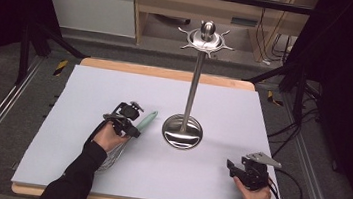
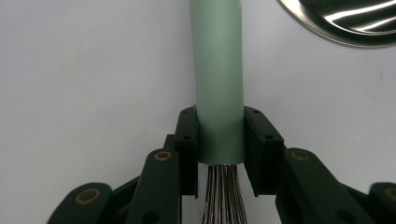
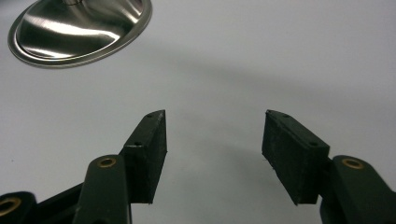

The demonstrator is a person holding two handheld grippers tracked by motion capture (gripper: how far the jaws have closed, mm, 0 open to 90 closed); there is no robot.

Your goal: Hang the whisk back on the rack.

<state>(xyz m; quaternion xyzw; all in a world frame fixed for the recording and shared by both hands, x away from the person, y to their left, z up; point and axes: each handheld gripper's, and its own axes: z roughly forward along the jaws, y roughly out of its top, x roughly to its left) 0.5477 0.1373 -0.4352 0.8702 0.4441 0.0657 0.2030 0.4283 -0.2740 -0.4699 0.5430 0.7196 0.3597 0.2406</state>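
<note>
A whisk with a mint-green handle [image 1: 148,120] lies on the white mat [image 1: 95,90], left of a steel utensil stand [image 1: 194,81]. My left gripper [image 1: 134,126] is shut on the whisk; in the left gripper view the jaws press both sides of the handle [image 2: 218,70] at its lower end [image 2: 219,135], just above the wires [image 2: 223,198]. The wire loops [image 1: 113,157] lie beside the person's left forearm. My right gripper [image 1: 232,167] rests at the front right, open with nothing between its jaws [image 3: 215,140], pointing toward the stand's round base [image 3: 79,28].
The stand's base [image 1: 182,132] sits mid-table, and its pole rises to a ring of hooks [image 1: 206,38]. The base's rim [image 2: 345,21] is close to the handle's far end. The mat covers a wooden table [image 1: 167,73]; dark frame rails run along both sides.
</note>
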